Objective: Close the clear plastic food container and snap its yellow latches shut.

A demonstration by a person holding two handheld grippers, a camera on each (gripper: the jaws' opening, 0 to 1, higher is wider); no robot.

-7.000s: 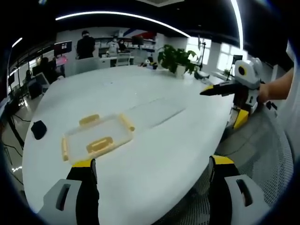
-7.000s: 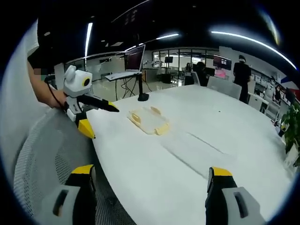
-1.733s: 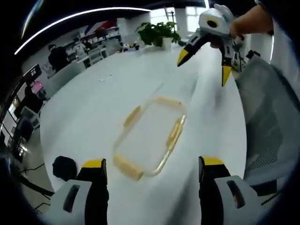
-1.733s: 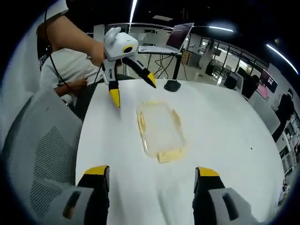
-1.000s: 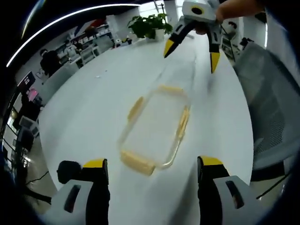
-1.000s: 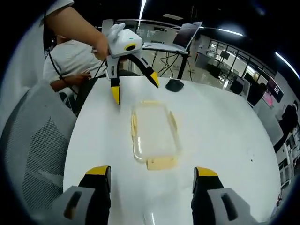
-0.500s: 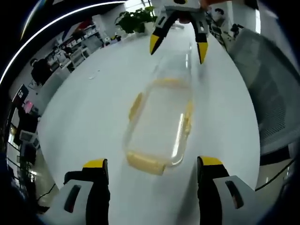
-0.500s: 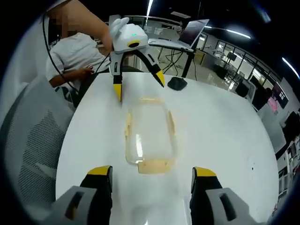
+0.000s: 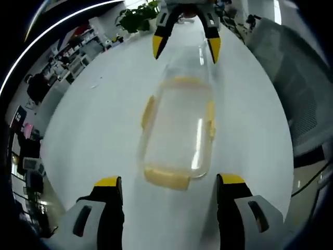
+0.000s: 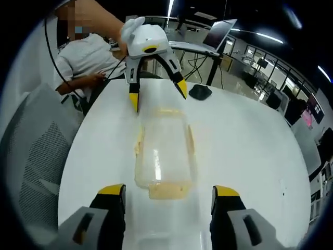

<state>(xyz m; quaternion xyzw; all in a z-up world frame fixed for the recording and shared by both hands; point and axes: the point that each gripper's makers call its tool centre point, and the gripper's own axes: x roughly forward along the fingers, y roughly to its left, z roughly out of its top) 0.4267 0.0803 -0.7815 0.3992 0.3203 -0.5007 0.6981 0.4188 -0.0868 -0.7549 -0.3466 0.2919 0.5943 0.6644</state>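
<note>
1. My left gripper [image 9: 165,208] has its jaws spread wide and holding nothing; in the left gripper view the near short end of the clear food container [image 9: 179,130] lies just ahead of the yellow tips and between them. My right gripper [image 10: 164,211] is the same: jaws released, empty, the container's [image 10: 164,153] other short end just ahead of them.

2. Over the last seconds I have swung both hands from well apart at the bench's edge to facing each other along the container's long axis. Each gripper now appears in the other's view beyond the far end of the box: the right one [image 9: 183,44] at the top of the left gripper view, the left one [image 10: 156,78] in the right gripper view. The container itself has not shifted on the bench.

3. My reading: the lid already sits on the box, and the yellow latches [image 9: 166,178] at the ends and long sides [image 10: 139,139] look splayed outward, not yet snapped. The approach is done and the end latches look the natural first press, though blur keeps me from being sure of their state.

4. The bench [image 9: 99,120] is a broad white oval top. A dark round object [image 10: 199,92] sits on it beyond the container.

5. Around it: a grey mesh chair [image 10: 31,156], a seated person in a white shirt [image 10: 83,60], a potted plant [image 9: 136,15] at the far end, and an open office with monitors behind.
</note>
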